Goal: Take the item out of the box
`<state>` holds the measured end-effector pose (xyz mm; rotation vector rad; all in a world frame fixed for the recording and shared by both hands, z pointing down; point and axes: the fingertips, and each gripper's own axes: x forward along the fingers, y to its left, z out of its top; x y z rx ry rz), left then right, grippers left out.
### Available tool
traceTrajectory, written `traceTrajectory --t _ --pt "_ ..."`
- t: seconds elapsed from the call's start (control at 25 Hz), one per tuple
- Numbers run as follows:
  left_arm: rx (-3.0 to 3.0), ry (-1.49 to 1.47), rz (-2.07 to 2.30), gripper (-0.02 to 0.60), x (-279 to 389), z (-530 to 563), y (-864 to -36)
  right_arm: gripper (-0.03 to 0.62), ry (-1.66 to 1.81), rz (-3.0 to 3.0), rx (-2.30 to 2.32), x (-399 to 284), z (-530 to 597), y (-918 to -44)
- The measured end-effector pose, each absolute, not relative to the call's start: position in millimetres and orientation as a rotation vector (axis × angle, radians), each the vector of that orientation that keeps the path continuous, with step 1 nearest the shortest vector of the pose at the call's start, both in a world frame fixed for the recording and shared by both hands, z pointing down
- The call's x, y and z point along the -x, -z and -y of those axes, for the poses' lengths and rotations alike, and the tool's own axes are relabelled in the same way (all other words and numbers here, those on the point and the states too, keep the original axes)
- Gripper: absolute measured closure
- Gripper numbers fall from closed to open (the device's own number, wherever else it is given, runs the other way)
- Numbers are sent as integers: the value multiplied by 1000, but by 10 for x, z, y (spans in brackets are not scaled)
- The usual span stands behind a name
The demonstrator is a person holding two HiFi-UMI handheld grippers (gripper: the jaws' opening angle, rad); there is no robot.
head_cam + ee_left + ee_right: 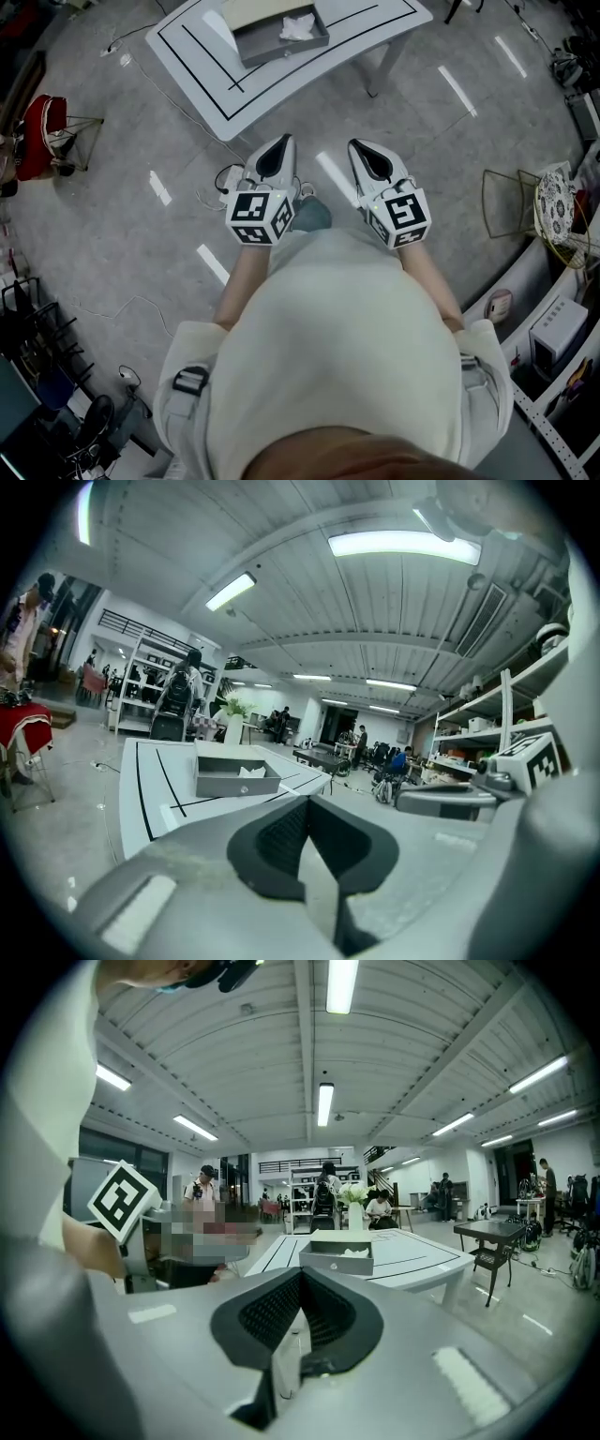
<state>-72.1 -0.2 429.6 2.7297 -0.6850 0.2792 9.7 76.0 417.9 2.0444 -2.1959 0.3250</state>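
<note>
Partly out of frame: box [281,52].

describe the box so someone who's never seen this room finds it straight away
Look for the white table with black lines ahead of the person. On it sits the box: low, open-topped, grey against the white top, with a crumpled white item inside.

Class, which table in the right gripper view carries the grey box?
The white black-lined table bears the grey box; the small dark table stands at right.
</note>
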Motion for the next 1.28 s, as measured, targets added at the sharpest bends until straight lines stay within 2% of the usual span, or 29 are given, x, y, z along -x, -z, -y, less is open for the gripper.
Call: traceTrajectory --t 1.28 --pt "-2750 -309 556 580 118 1586 -4336 597 -285 2148 -2040 -560 933 -4117"
